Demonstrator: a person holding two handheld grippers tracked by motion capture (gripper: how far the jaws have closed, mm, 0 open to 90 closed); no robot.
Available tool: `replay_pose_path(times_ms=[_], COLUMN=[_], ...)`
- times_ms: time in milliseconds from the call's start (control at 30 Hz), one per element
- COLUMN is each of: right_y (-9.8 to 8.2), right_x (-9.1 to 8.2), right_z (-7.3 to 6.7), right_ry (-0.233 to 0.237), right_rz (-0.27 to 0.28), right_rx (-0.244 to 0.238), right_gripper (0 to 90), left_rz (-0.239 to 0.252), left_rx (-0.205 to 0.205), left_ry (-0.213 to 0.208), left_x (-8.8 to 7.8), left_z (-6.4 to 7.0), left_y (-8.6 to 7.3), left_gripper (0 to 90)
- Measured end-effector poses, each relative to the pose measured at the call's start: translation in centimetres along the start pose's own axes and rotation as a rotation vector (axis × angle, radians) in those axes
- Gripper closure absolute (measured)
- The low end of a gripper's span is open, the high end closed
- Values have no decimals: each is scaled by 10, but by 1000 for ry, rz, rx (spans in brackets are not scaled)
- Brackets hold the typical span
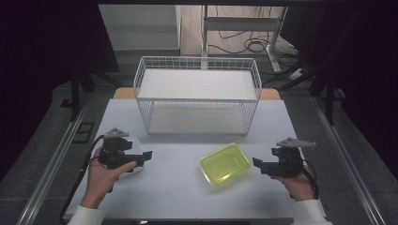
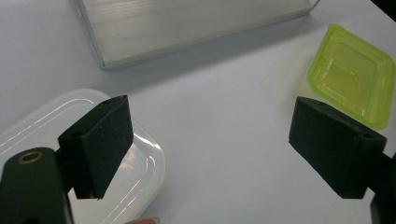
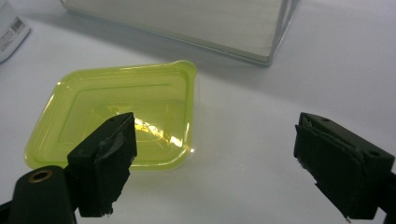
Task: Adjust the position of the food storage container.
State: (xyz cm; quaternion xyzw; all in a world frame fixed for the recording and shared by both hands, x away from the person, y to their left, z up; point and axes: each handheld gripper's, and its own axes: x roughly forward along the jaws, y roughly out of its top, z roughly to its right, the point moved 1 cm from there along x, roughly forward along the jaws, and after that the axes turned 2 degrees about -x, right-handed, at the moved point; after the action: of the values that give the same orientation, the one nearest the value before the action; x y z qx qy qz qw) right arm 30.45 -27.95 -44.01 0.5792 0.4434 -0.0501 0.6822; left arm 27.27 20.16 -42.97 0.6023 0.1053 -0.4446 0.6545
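Observation:
A yellow-green plastic container lies on the white table, right of centre. My right gripper is just to its right, open, with nothing between its jaws. In the right gripper view the container lies ahead past the left jaw, and the right gripper holds nothing. A translucent white container lies at the left, partly under my left gripper. The left gripper is open over bare table, with the white container under its left jaw and the green container farther off.
A white wire basket with a pale floor stands at the back centre of the table. Its lower edge shows in both gripper views. Metal rails run along both sides of the table. A white labelled item shows at the far left.

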Motion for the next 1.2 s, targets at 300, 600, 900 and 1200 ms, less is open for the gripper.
replay_pose_path(times_ms=[300,600,900,1200], right_y=[-1,1,0,0], right_x=[4,2,-1,0], right_z=[0,-8,-5,-6], right_ry=[3,5,11,16], right_rz=[-31,-56,-66,-84], right_rx=[-17,-41,-43,-64], right_gripper=[157,171,197,225], left_rz=[-9,-17,-34,-49], left_rx=[22,14,7,19], left_ry=[9,-21,-29,-24], left_x=[-2,-5,-2,2], left_z=[1,3,5,8], left_y=[-3,-5,-5,-7], left_gripper=[131,126,126,125])
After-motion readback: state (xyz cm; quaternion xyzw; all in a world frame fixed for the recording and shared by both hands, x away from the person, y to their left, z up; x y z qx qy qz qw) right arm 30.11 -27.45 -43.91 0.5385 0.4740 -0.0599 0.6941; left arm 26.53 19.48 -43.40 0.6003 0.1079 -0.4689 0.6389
